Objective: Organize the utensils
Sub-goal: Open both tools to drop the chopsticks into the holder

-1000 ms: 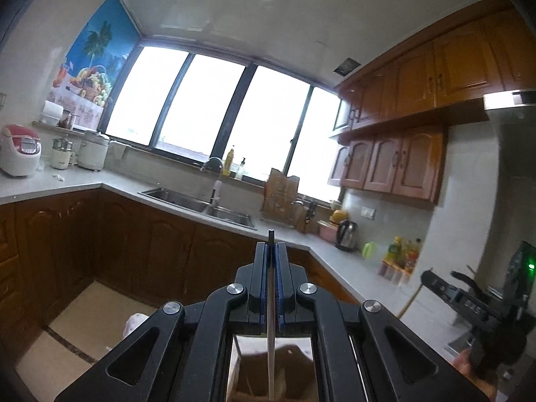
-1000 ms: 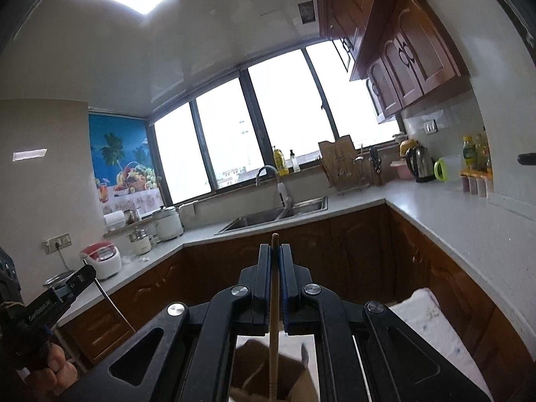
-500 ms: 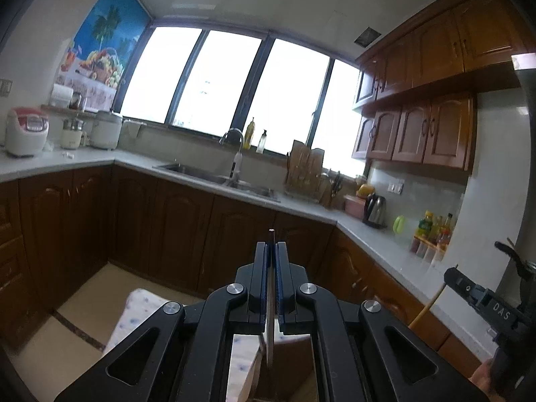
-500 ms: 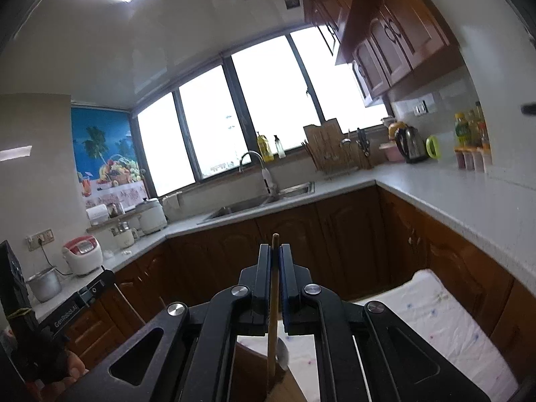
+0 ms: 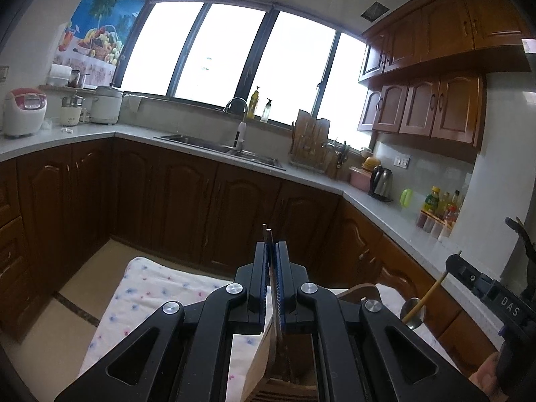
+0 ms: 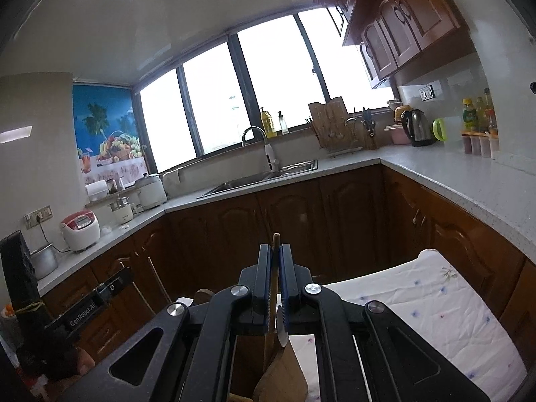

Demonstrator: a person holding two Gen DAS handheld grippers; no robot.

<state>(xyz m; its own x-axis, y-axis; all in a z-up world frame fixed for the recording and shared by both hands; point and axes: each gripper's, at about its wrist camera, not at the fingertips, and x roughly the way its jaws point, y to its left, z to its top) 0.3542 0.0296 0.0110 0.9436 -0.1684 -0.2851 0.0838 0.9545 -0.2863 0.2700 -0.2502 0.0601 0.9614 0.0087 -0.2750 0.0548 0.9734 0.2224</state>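
Two grippers loaded: left gripper (image 5: pixel 272 251) clamps thin chopsticks (image 5: pixel 268 234), right gripper (image 6: pixel 275 254) clamps wooden-handled ladle (image 6: pixel 275 244); both above wooden holder (image 6: pixel 281 378). Step, judged: insertion. Next: lower vertically, release inside holder

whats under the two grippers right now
A wooden utensil holder stands on a white floral cloth. The left gripper grips thin chopsticks; the right gripper grips a wooden-handled spoon. The grippers' bodies hide the holder's inside.

sink (image 5: pixel 214 145), kettle (image 5: pixel 382 178), rice cooker (image 5: pixel 24 111)
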